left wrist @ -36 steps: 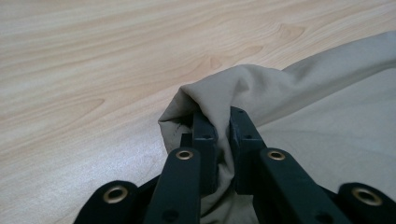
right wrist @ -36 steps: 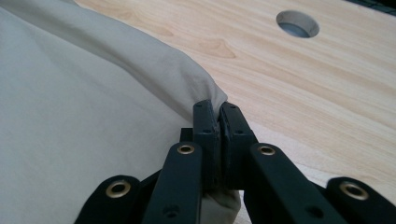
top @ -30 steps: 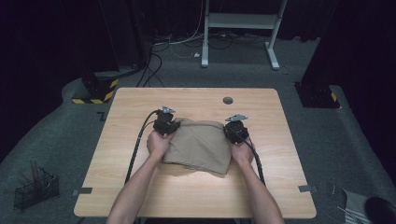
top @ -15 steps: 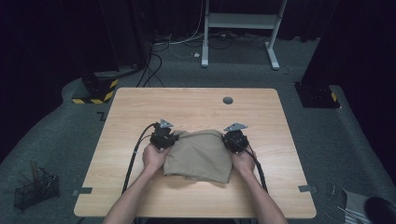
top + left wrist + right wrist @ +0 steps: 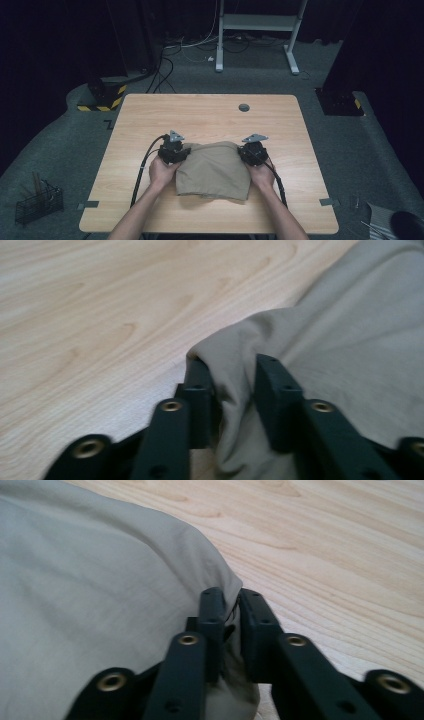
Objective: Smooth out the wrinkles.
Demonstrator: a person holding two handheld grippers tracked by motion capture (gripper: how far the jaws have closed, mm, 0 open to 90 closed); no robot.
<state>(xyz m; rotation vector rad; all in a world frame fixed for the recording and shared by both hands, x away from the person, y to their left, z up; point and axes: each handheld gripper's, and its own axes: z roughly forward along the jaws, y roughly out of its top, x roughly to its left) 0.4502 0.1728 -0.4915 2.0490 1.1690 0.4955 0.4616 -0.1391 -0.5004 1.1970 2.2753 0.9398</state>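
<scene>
The folded beige cloth (image 5: 214,169) lies on the wooden table (image 5: 210,115), near its front edge. Both the left gripper (image 5: 232,382) and the right gripper (image 5: 231,614) have just been opening, cloth edges loose between the jaws. The fold seems done; withdrawing remains.

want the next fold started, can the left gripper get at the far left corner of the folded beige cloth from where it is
Probably yes: the left gripper sits right at that corner of the folded beige cloth, its jaws having just opened with fabric between them, and only bare wooden table lies around it.
</scene>
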